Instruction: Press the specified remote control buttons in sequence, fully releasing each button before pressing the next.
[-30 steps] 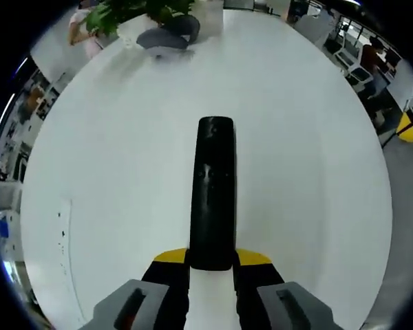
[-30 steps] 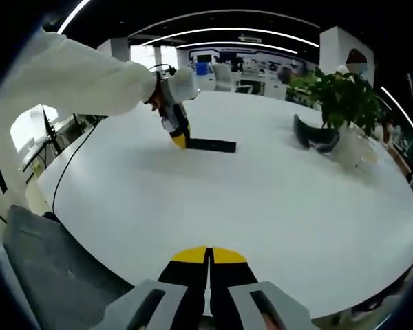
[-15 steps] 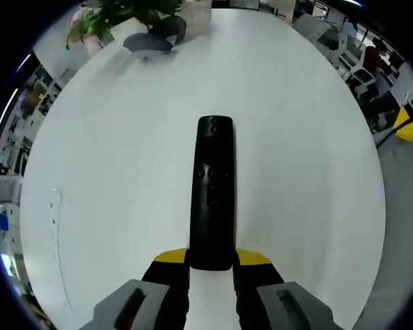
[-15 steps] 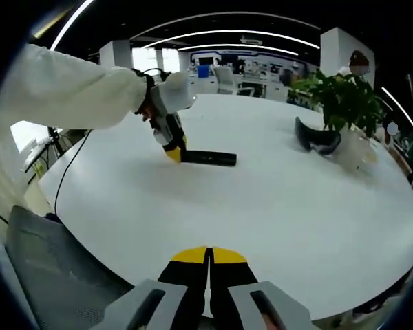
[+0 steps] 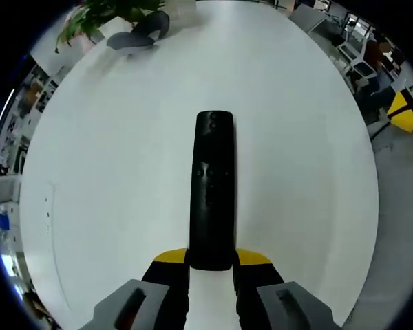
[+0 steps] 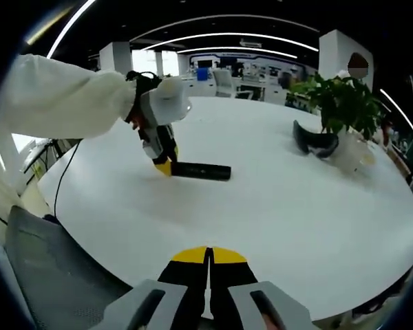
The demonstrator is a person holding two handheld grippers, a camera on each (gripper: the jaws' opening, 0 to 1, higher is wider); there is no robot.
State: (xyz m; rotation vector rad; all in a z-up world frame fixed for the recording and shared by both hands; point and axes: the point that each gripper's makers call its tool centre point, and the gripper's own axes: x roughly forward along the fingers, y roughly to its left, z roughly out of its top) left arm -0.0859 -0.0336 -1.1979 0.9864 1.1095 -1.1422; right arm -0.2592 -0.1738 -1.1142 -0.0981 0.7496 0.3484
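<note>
A long black remote control (image 5: 213, 192) runs straight up the middle of the left gripper view, its near end clamped between the yellow-tipped jaws of my left gripper (image 5: 211, 258), which is shut on it above the white table (image 5: 110, 172). In the right gripper view the same remote (image 6: 199, 170) hangs just above the table, held by the left gripper (image 6: 163, 165) at the end of a white sleeve (image 6: 55, 103). My right gripper (image 6: 208, 258) is shut with nothing in it, over the table's near edge, far from the remote.
A potted green plant (image 6: 341, 103) and a dark curved object (image 6: 315, 141) stand at the table's far side; both also show as the plant (image 5: 100, 14) and dark object (image 5: 134, 34). A grey chair (image 6: 48, 275) sits at lower left. Office desks lie beyond.
The left gripper has carried the remote a little nearer and lower in the right gripper view, tilting slightly. In the left gripper view the table has shifted; the grip is unchanged. The right gripper has stayed put.
</note>
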